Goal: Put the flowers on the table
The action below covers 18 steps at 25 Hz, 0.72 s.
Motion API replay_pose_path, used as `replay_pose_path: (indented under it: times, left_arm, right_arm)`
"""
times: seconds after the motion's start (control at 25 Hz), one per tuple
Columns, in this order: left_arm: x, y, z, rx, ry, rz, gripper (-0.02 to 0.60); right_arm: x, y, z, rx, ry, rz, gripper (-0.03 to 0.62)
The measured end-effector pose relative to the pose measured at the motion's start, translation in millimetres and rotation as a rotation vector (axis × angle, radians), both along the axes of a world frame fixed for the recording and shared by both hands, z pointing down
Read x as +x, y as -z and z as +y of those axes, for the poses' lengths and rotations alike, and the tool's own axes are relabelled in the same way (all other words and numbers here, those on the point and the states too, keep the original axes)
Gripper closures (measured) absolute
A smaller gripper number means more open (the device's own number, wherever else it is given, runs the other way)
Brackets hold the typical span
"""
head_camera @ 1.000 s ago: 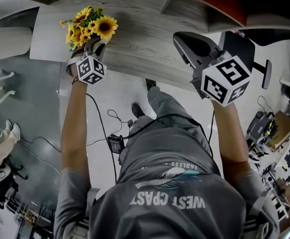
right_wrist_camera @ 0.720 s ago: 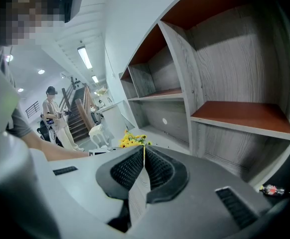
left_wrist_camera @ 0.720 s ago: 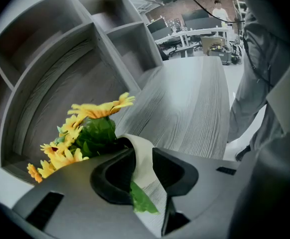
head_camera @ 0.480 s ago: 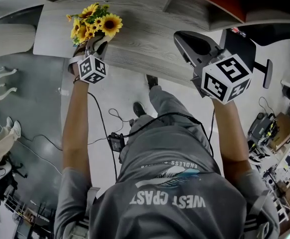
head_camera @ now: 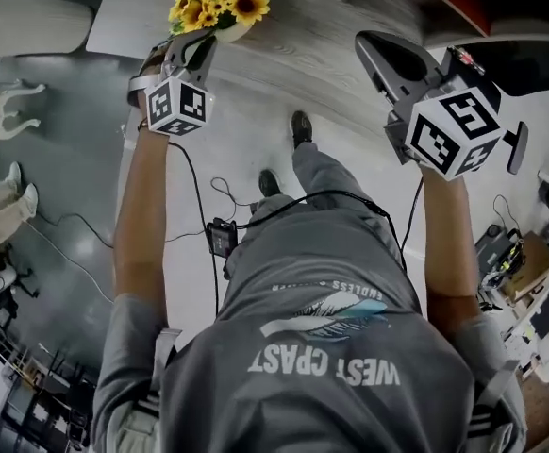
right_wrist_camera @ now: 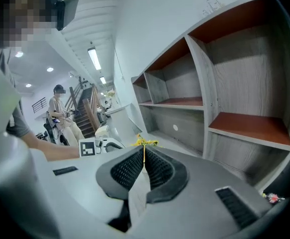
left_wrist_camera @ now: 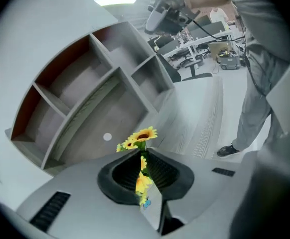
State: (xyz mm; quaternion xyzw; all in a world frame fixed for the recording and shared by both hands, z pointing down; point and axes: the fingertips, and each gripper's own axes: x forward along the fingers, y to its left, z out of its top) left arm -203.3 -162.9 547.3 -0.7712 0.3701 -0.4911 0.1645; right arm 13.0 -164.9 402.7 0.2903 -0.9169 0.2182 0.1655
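A bunch of small yellow sunflowers [head_camera: 220,3] with green leaves is held over the near edge of the grey wood-grain table [head_camera: 322,50]. My left gripper [head_camera: 197,47] is shut on its stems. In the left gripper view the blooms [left_wrist_camera: 142,135] stick out past the gripper [left_wrist_camera: 141,154], above the tabletop [left_wrist_camera: 205,128]. My right gripper [head_camera: 394,57] hovers to the right above the table's edge, shut with nothing in it. In the right gripper view the jaws of that gripper [right_wrist_camera: 144,153] stand together, and the flowers [right_wrist_camera: 145,142] show far off beyond them.
An open shelf unit [left_wrist_camera: 85,98] with red-brown panels stands at the back of the table. A pale tabletop [head_camera: 133,26] adjoins at the left. A white stool [head_camera: 1,111] and another person's legs [head_camera: 1,225] are at the far left. Cables and a small box [head_camera: 220,239] lie on the floor.
My left gripper has carried the flowers forward and to the right, further over the table. The right gripper has kept its place beside it, still shut.
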Motion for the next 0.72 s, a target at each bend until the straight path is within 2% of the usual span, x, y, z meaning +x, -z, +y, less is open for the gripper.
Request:
replay_pose_path:
  times: [0.12, 0.28, 0.4, 0.72]
  left_arm:
    - [-6, 35, 10, 0.046, 0.028, 0.038, 0.54]
    - [-18, 79, 29, 0.05, 0.111, 0.209, 0.545]
    - [-24, 108, 49, 0.039, 0.149, 0.291, 0.546]
    - [-32, 228, 121, 0.172, 0.206, 0.557, 0.546]
  right_arm:
    - [-1, 17, 3, 0.034, 0.009, 0.0, 0.563]
    - [1, 36, 9, 0.083, 0.006, -0.012, 0.563]
    - [7, 53, 14, 0.123, -0.003, -0.025, 0.565]
    - [19, 105, 48, 0.232, -0.017, 0.005, 0.568]
